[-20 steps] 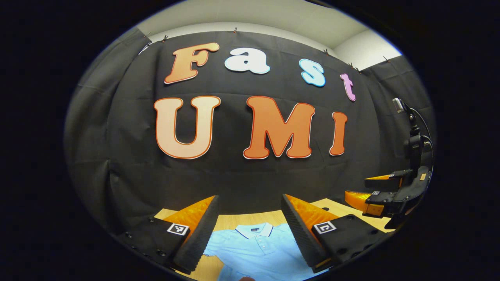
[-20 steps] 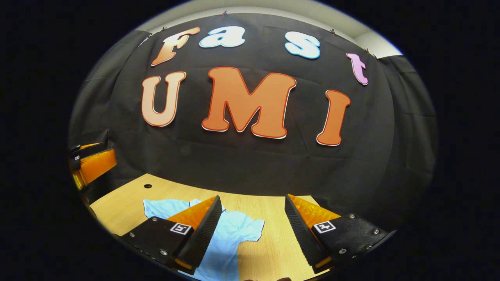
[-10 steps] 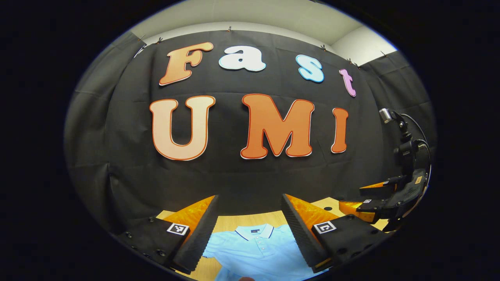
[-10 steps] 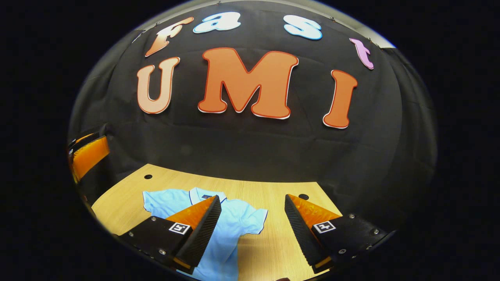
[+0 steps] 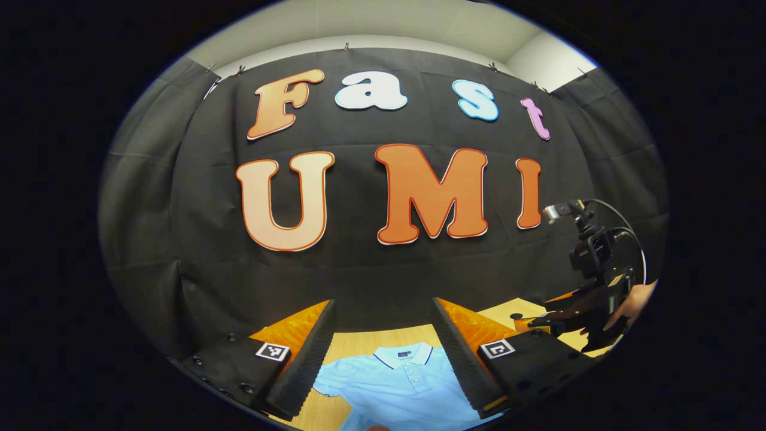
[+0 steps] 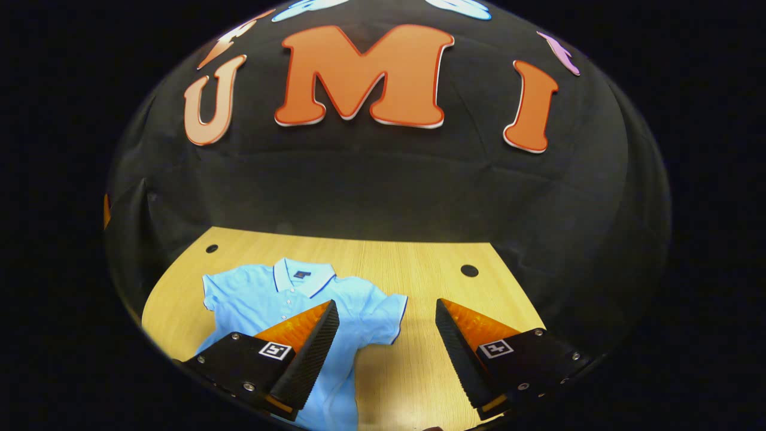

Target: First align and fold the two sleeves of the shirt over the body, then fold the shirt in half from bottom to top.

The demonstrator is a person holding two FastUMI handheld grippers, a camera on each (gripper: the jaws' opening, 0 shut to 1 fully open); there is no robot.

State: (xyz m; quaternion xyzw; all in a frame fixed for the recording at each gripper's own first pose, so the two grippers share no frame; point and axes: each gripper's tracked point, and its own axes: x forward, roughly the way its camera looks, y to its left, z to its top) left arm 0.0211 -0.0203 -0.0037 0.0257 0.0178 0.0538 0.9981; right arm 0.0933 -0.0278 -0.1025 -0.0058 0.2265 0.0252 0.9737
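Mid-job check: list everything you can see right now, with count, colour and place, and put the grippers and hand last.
polo shirt: one, light blue, dark-trimmed collar, lying flat on the table, sleeves unfolded
table: one, light wood, under the shirt
table holes: two, dark, near the table's far edge
booth wall: black cloth, behind the table
left gripper: open, above the shirt's collar
right gripper: open, above the shirt's sleeve and bare table
hand: one, holding the right gripper in the left gripper view

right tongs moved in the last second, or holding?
Yes. In the right gripper view the wall letters slid up and more table and shirt came into view, so the right tongs tipped downward. In the left gripper view they sank toward the table.
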